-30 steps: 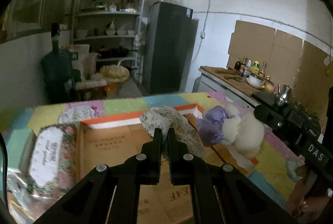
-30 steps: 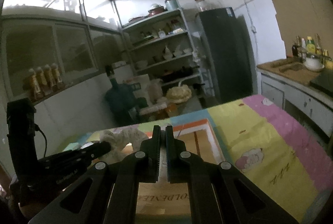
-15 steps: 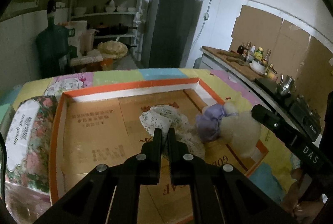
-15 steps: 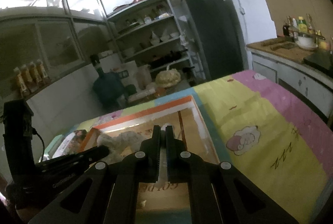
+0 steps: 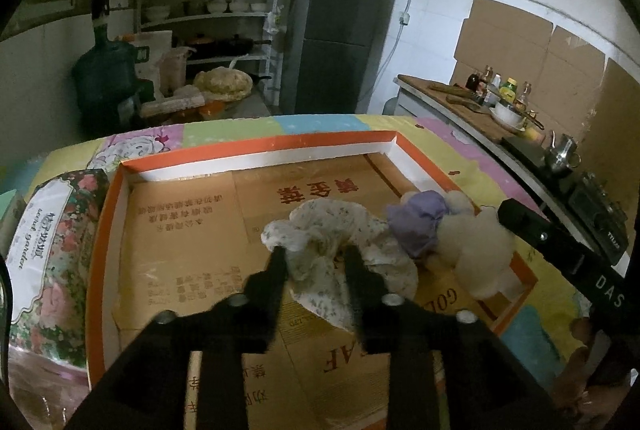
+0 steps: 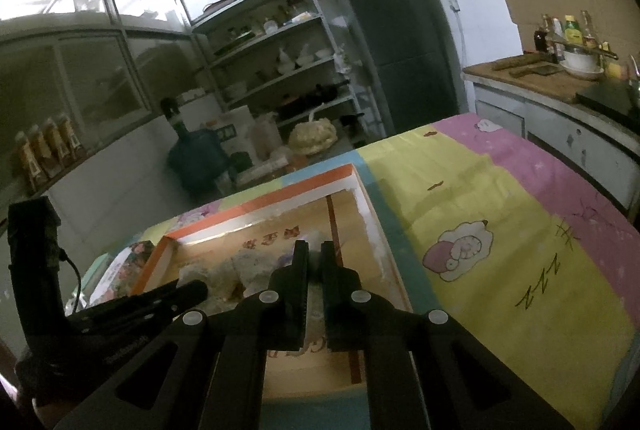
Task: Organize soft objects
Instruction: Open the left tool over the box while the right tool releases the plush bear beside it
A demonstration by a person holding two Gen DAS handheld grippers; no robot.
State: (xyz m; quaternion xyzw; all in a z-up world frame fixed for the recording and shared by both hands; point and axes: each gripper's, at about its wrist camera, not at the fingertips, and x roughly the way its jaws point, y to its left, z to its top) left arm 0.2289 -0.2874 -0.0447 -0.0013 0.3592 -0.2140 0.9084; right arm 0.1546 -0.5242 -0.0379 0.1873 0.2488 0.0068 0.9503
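Right wrist view — soft objects (image 6: 240,270) dim, perhaps cloth, half-hidden behind jaws.

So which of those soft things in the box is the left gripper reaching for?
The flowered white cloth; it lies between the opening left gripper, while the purple one and cream plush sit aside.

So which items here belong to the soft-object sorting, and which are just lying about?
Job: floral cloth, purple cloth, white plush, tray, left gripper.

Lying about: floral pack, water jug, fridge, bottles, kettle.
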